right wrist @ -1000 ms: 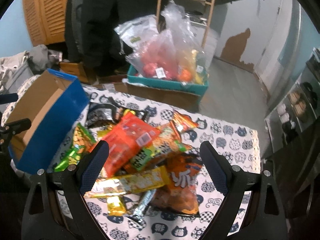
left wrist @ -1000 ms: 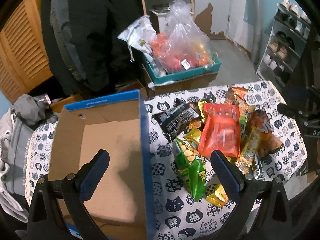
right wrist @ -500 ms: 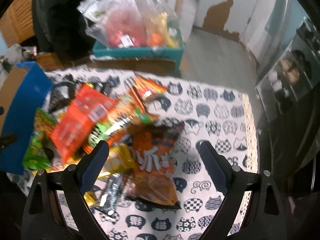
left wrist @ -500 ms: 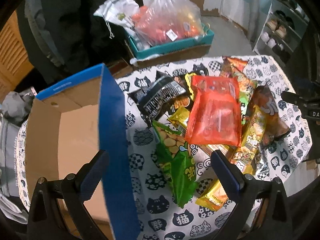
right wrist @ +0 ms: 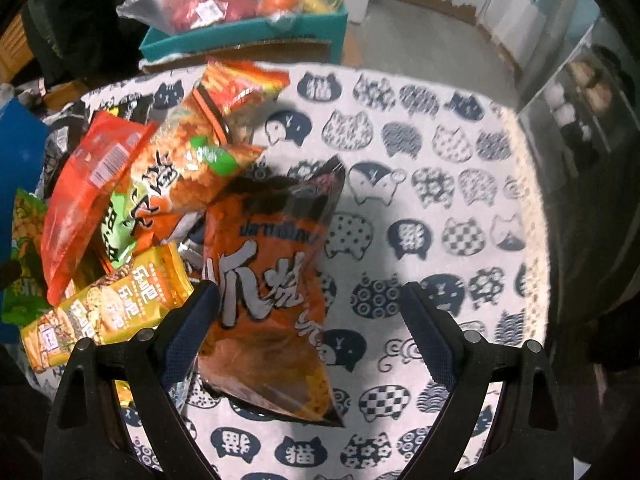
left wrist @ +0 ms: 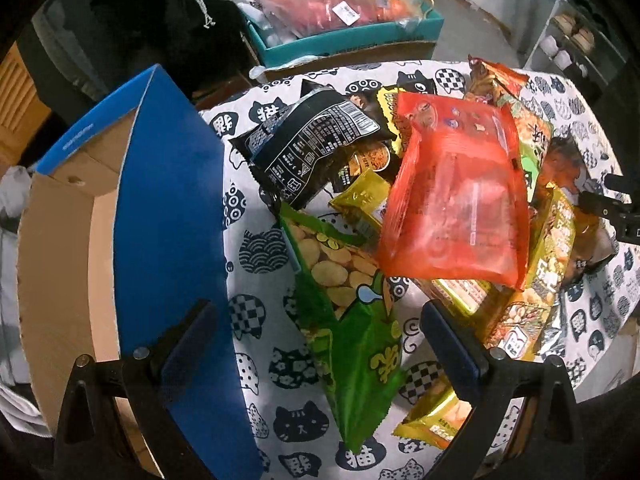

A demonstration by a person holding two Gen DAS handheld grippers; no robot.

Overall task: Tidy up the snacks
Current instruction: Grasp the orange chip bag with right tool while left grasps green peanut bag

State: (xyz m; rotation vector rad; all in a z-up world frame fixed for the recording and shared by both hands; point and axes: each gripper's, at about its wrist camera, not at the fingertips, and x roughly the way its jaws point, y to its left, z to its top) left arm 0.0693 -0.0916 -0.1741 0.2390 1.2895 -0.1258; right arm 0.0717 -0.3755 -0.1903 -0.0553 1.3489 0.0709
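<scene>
Over snack pile [left wrist: 440,208], both jaws wide.

Between the fingers of the right gripper [right wrist: 310,324], the orange-brown snack bag [right wrist: 272,300] carried large pale Chinese characters, the clearest reading 爪, under a line of small blue script too blurred to read. Left of that gripper, the yellow biscuit pack [right wrist: 104,304] repeated 乐吧. Below the gripper, the cat-print cloth [right wrist: 440,184] on the desk showed 猫 inside one cat head. Ahead of the left gripper [left wrist: 320,334], the black packet [left wrist: 316,144] bore white small print and a barcode, neither legible.
</scene>
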